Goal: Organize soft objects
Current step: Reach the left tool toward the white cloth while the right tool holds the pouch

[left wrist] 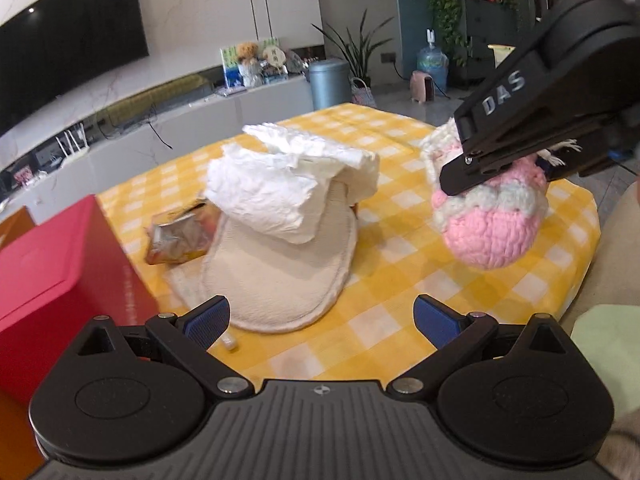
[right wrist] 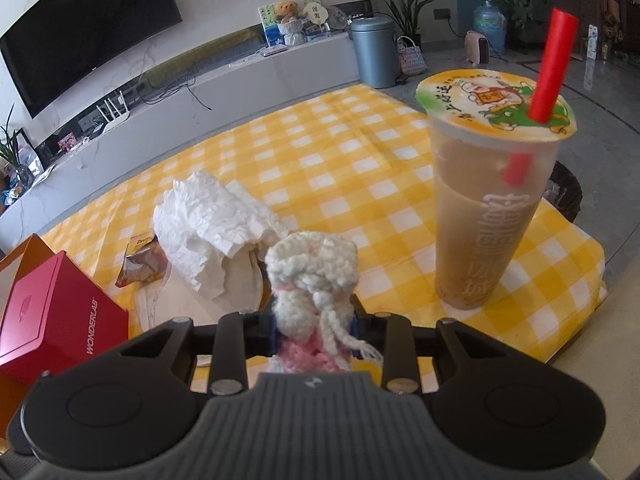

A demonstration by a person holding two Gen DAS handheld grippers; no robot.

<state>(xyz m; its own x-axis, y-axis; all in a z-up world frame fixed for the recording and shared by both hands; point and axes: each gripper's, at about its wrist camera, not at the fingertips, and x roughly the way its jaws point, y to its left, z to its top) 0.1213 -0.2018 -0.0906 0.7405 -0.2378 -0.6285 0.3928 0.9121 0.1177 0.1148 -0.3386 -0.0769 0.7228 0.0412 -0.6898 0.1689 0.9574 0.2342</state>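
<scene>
Right gripper (right wrist: pixel 314 334): clamped on pink-and-white crocheted toy (left wrist: pixel 494 216), lifted clear of yellow checked desk (left wrist: pixel 384 240). Left gripper (left wrist: pixel 322 316): spread wide, holding nothing, low over desk. Crumpled white tissue (left wrist: pixel 280 184) atop cream slipper (left wrist: pixel 288 276). Snack wrapper (left wrist: pixel 180 236) beside slipper. Red box (left wrist: pixel 52 276) at left. 1 milk tea cup (right wrist: pixel 492 208), red straw (right wrist: pixel 550 68).
</scene>
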